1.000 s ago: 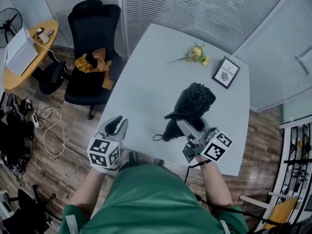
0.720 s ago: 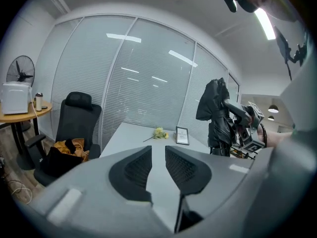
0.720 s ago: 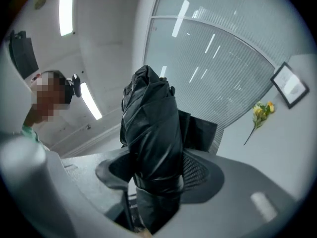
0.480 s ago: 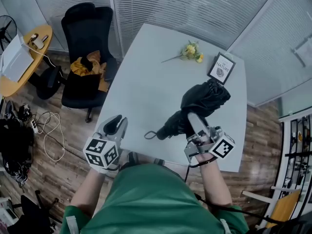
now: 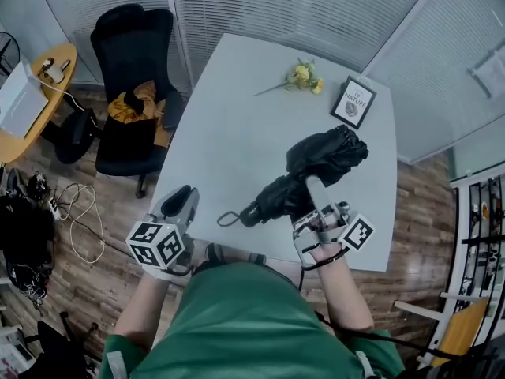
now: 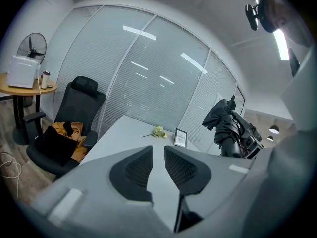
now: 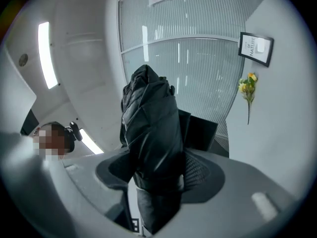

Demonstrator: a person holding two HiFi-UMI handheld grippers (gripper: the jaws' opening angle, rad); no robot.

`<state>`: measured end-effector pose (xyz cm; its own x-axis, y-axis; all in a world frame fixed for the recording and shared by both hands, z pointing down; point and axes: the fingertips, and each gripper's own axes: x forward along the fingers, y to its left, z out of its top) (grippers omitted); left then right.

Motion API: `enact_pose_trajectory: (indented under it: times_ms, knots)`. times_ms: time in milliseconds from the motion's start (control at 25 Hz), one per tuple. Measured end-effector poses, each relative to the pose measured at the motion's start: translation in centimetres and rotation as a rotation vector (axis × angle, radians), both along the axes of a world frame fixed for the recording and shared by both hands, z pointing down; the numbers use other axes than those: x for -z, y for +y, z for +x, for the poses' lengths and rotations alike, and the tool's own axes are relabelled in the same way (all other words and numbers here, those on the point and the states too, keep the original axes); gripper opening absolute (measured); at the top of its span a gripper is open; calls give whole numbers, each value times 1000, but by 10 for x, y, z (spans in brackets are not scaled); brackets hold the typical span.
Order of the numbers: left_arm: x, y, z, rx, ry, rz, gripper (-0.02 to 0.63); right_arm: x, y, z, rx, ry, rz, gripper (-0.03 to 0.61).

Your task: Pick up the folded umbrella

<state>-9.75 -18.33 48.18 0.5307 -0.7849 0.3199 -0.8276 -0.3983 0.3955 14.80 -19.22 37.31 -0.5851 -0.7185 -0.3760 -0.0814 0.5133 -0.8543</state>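
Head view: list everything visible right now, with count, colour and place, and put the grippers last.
table: 1, pale grey, centre
umbrella: 1, black, folded, held above the table's near right part
flowers: 1 sprig, yellow, far side of the table
frame: 1, black, table's far right corner
chair: 1, black, left of the table
cloth: 1, orange, on the chair seat
side table: 1, wooden, far left
box: 1, white, on the side table
fan: 1, black, behind the side table
cables: a tangle, pale, on the floor at left
left gripper: 1, grey, near left table edge, jaws slightly apart, empty
right gripper: 1, grey, near right, closed on the umbrella
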Motion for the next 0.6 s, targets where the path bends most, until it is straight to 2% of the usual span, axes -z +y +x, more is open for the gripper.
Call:
enact_pose_trajectory:
  times_ms: [360,600]
  knots:
    - [-4,2,-11,25,52,-22,84,5,1,2,24,-112,26,267]
    - [2,4,-6,31,46,-12,84,3,3,-1,41,-93,44,267]
